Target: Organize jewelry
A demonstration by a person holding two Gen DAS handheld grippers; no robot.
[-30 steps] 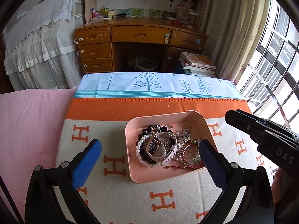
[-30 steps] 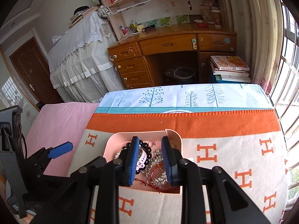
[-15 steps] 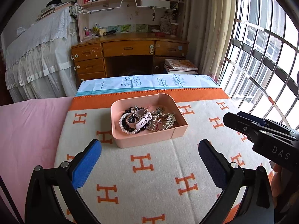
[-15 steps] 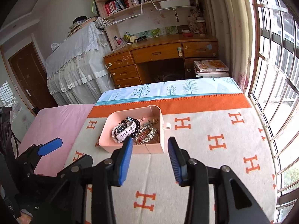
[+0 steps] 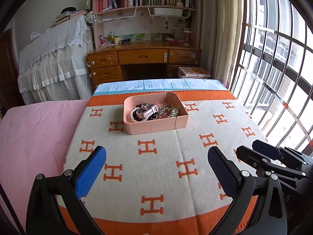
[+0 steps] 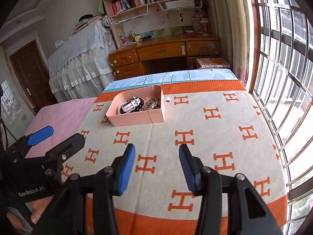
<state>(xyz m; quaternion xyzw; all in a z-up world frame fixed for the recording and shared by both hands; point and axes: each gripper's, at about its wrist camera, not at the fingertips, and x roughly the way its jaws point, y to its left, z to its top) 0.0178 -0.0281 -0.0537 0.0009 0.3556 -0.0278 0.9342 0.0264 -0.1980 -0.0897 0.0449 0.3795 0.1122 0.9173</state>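
Orange-and-cream H-patterned blanket (image 5: 156, 166) covers the bed nearest the cameras. Above it the left gripper (image 5: 156, 168) hangs spread wide and empty, and the right gripper (image 6: 157, 166) is parted too, holding nothing. Well beyond both, a pink tray (image 5: 154, 126) sits on the blanket, holding a tangle of jewelry (image 5: 154, 111): pearl bracelet, pink watch, dark beads. Behind stands a wooden desk (image 5: 143, 58).

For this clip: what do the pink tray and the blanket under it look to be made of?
Pink tray: probably matte plastic, given its smooth, thin walls, rounded corners and a moulded seam on the front. Blanket: seemingly a woven wool or fleece type, with a fuzzy matte nap and orange H pattern; the exact fibre is unclear.
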